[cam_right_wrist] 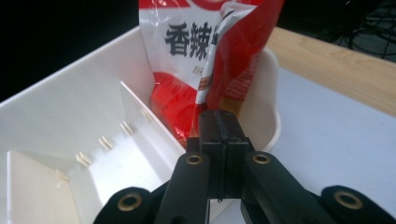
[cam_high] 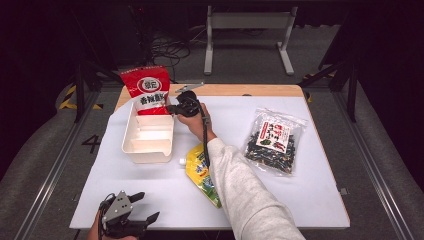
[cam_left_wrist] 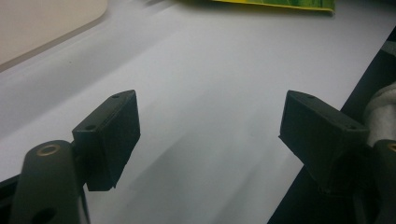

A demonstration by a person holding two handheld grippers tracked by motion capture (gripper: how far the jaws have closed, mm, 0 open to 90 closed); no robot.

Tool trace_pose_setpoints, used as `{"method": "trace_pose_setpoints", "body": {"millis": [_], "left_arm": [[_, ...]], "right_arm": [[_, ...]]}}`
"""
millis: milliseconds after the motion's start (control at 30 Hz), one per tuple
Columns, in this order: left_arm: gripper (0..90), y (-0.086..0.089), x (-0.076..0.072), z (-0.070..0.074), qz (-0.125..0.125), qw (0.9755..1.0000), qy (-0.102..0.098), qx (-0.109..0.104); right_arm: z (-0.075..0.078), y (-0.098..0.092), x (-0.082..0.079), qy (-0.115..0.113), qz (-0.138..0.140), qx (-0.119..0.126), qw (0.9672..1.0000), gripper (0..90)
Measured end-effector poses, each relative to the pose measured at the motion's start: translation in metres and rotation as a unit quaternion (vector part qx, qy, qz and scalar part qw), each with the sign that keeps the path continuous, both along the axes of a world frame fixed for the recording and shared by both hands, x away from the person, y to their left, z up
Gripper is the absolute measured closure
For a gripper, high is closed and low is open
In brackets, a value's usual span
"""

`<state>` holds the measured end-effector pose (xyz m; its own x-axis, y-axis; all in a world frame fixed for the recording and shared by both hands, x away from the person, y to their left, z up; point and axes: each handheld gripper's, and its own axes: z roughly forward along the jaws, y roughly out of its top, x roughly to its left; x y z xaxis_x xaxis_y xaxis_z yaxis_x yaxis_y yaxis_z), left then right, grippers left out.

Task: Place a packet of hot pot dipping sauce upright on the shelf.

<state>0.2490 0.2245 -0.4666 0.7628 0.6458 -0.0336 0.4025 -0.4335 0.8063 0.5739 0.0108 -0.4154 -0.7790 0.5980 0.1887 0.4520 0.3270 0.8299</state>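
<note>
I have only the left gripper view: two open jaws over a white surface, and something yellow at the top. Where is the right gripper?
Observer: The right gripper is at the far end of a white tray, with its jaws shut on the edge of a red bag.
Operator: Is this bag inside the tray?
Observer: Yes, it stands upright in the farthest compartment. The nearer compartments look empty.
Operator: And the yellow thing?
Observer: It is a yellow-green pouch, lying flat beside the tray and partly under the person's right forearm.
</note>
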Motion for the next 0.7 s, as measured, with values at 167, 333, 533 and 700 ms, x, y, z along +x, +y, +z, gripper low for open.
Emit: {"method": "trace_pose_setpoints", "body": {"millis": [167, 333, 533, 700], "left_arm": [[20.8, -0.001, 0.0, 0.0, -0.002, 1.0, 0.003, -0.004], [20.7, -0.003, 0.001, -0.001, -0.003, 1.0, 0.006, -0.007], [20.8, -0.006, 0.002, 0.0, -0.009, 0.9999, 0.005, -0.001], [20.9, -0.011, 0.004, 0.001, -0.014, 0.9999, 0.006, 0.003]], "right_arm": [[-0.009, 0.0, 0.004, 0.012, -0.018, -0.015, 0.9996, 90.0], [0.001, -0.005, -0.003, -0.013, -0.016, 0.001, 0.9998, 88.0], [0.017, -0.014, -0.017, -0.035, 0.002, -0.024, 0.9991, 88.5], [0.03, -0.036, -0.04, -0.06, 0.018, -0.039, 0.9973, 87.3]]}}
